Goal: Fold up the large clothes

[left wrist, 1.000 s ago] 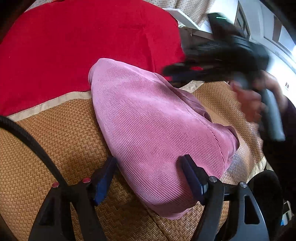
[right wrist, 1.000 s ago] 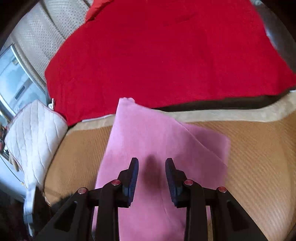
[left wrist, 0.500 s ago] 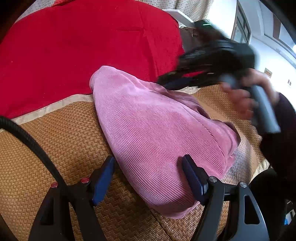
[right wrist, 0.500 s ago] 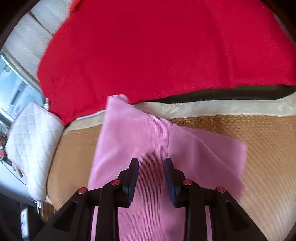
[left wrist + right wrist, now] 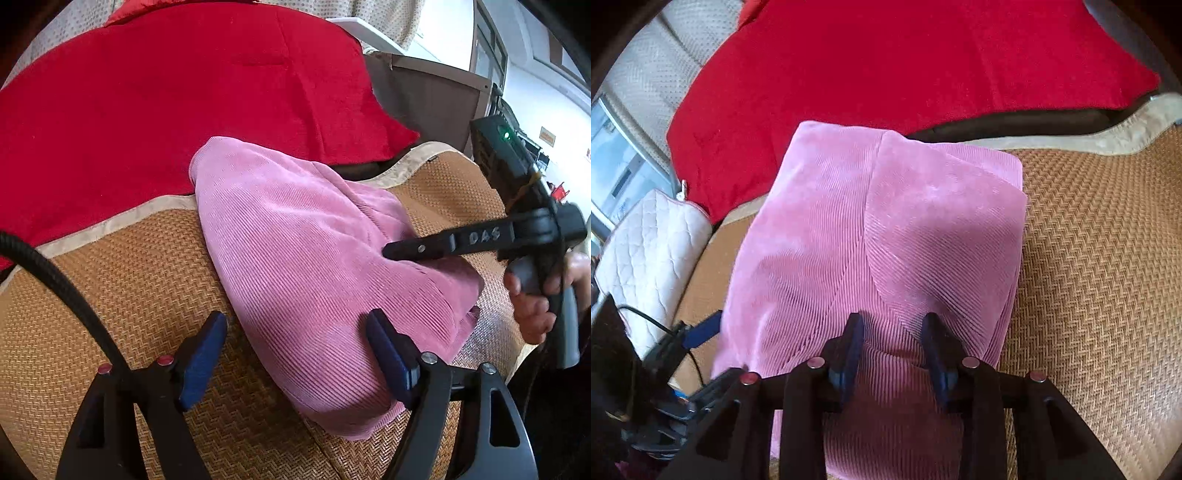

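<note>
Right wrist view: the right gripper (image 5: 892,334), jaws parted and pressed onto the pink corduroy garment (image 5: 886,229), has its long axis running straight ahead toward the red blanket (image 5: 905,62), while the left gripper (image 5: 295,343) spreads wide astride its near edge on the woven mat (image 5: 110,277)
</note>
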`<state>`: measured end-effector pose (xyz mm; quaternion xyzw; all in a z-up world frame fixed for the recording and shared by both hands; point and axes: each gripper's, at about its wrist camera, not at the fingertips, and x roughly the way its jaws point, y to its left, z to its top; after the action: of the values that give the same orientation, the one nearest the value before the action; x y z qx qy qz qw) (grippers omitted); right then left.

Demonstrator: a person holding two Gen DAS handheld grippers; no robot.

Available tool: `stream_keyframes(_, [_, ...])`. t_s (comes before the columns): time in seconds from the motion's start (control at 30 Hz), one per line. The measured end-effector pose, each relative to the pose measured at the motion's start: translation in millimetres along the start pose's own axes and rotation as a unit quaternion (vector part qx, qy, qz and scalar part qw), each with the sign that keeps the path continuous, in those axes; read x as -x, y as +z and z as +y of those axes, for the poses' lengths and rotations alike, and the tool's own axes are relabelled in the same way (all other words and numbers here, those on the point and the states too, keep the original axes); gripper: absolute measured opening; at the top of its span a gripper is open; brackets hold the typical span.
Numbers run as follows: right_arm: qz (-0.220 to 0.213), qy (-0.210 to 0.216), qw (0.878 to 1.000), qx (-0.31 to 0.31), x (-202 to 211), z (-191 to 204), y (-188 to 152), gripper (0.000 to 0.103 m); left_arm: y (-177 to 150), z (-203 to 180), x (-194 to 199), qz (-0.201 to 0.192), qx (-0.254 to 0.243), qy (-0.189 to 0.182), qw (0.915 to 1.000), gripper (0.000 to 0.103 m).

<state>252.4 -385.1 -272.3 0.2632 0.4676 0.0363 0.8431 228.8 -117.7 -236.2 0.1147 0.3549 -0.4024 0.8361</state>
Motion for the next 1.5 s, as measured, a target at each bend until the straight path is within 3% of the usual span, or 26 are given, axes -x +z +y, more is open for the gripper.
stream_keyframes(0.17, [-0.008,0.014,1.000,-0.015,8,-6,-3,0.037,9,-4,6,-0.005,-0.011,0.005,0.9999,0.079])
stream_keyframes(0.27, [-0.040,0.034,0.998,-0.019,27,-6,-11,0.039,18,1,28,-0.056,-0.031,0.029,0.9975,0.082])
stream_keyframes(0.33, [-0.054,0.049,0.997,-0.022,38,-6,-16,0.039,22,12,36,-0.081,-0.014,0.042,0.9958,0.090])
stream_keyframes(0.47, [-0.079,0.062,0.995,-0.014,52,-1,-26,0.039,19,33,12,-0.041,0.048,0.022,0.9978,0.089])
stream_keyframes(0.53, [-0.056,0.044,0.997,-0.002,39,5,-29,0.040,13,24,-12,0.011,0.026,0.034,0.9990,0.090])
stream_keyframes(0.63, [-0.018,0.031,0.999,-0.001,15,7,-35,0.040,11,15,-14,-0.006,0.005,0.052,0.9986,0.090])
stream_keyframes(0.97, [-0.074,0.072,0.995,-0.013,43,-4,-26,0.041,11,18,-11,-0.007,0.017,0.054,0.9984,0.090])
stream_keyframes(1.1, [-0.027,0.044,0.999,-0.003,18,-1,-29,0.041,8,16,-9,-0.006,0.015,0.055,0.9983,0.090])
stream_keyframes(1.5, [-0.033,0.056,0.998,0.005,14,-1,-33,0.041,7,16,-9,-0.010,0.019,0.055,0.9983,0.091])
